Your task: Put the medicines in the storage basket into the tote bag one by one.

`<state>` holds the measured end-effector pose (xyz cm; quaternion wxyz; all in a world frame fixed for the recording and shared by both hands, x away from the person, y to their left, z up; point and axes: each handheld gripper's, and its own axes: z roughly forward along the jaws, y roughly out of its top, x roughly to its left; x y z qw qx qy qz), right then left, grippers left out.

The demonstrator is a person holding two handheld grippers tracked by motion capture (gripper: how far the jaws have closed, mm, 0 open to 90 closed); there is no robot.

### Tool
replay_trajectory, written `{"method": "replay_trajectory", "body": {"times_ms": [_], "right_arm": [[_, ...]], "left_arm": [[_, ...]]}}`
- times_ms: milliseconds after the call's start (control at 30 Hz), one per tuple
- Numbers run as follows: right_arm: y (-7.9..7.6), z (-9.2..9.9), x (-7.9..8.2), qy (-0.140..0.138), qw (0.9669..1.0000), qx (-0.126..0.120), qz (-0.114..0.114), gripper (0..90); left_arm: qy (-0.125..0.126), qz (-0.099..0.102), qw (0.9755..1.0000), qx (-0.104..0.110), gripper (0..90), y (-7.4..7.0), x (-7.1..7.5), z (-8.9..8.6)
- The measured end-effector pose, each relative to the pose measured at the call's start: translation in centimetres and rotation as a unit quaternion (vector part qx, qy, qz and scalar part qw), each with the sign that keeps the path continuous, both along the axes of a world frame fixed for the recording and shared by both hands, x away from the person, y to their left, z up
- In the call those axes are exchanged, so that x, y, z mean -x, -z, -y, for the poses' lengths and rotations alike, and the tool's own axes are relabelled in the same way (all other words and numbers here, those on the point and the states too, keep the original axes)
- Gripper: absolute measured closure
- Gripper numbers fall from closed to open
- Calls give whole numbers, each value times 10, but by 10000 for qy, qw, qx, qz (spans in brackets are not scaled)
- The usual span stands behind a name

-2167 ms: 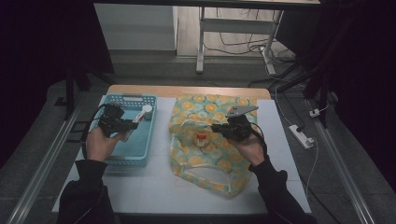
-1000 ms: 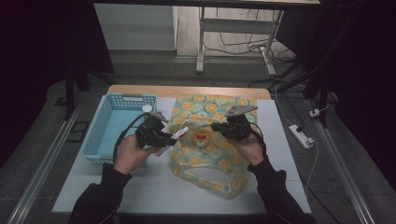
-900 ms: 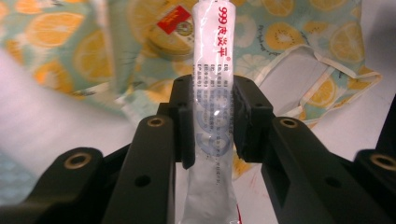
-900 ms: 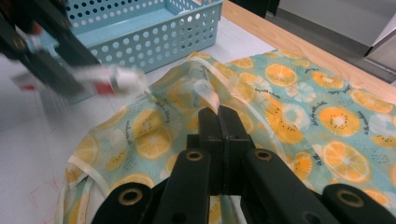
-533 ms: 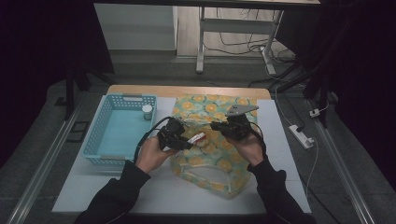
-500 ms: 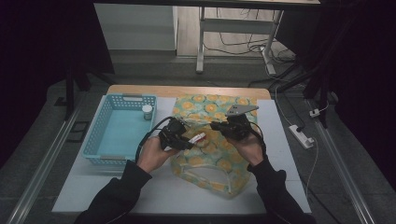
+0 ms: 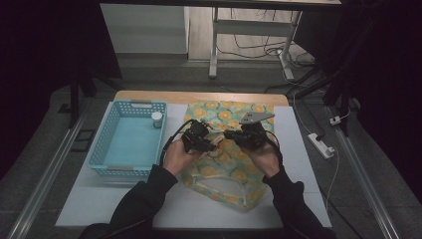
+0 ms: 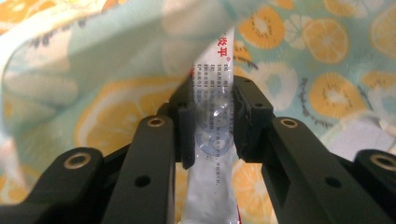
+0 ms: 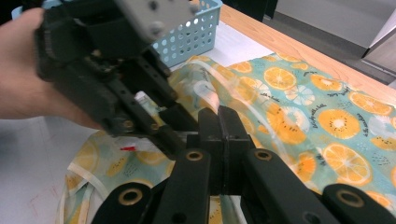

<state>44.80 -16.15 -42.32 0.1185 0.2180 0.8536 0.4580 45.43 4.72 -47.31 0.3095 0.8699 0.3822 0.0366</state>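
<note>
High view: the left gripper [image 7: 211, 143] and the right gripper [image 7: 230, 135] meet over the upper half of a fruit-print bag [image 7: 234, 172] lying on the white table [image 7: 119, 204]. A white packet [image 7: 209, 145] sits at the left gripper's tip, over the bag. A blue basket [image 7: 99, 149] stands to the left of the bag, with a small white bottle [image 7: 157, 119] in its far right corner.

Left gripper view: the jaws are partly closed and clamp the white packet [image 8: 212, 135] across its width. The packet's far end passes under a raised fold of the bag [image 8: 116, 51].

Right gripper view: the jaws are fully closed, pinching a thin edge of the bag [image 9: 327, 107]. The left gripper [image 9: 168, 126] stands just beside them, carrying the packet [image 9: 140, 142] at the bag's opening. The basket [image 9: 196, 32] lies behind.
</note>
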Motion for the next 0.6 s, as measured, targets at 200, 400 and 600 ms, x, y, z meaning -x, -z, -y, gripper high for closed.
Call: {"method": "replay_trajectory", "body": {"times_ms": [200,400,600], "right_arm": [[0,-2,1,0,10000,18,21,900],[2,-1,-1,59,10000,40,7,900],[3,0,-2,135,9999,36,18,900]], "left_arm": [[-256,-10,9996,71,713,4,-13,0],[-487,48,9988,7,714,8,-24,-2],[-577,135,9982,-8,713,9,-33,-2]]}}
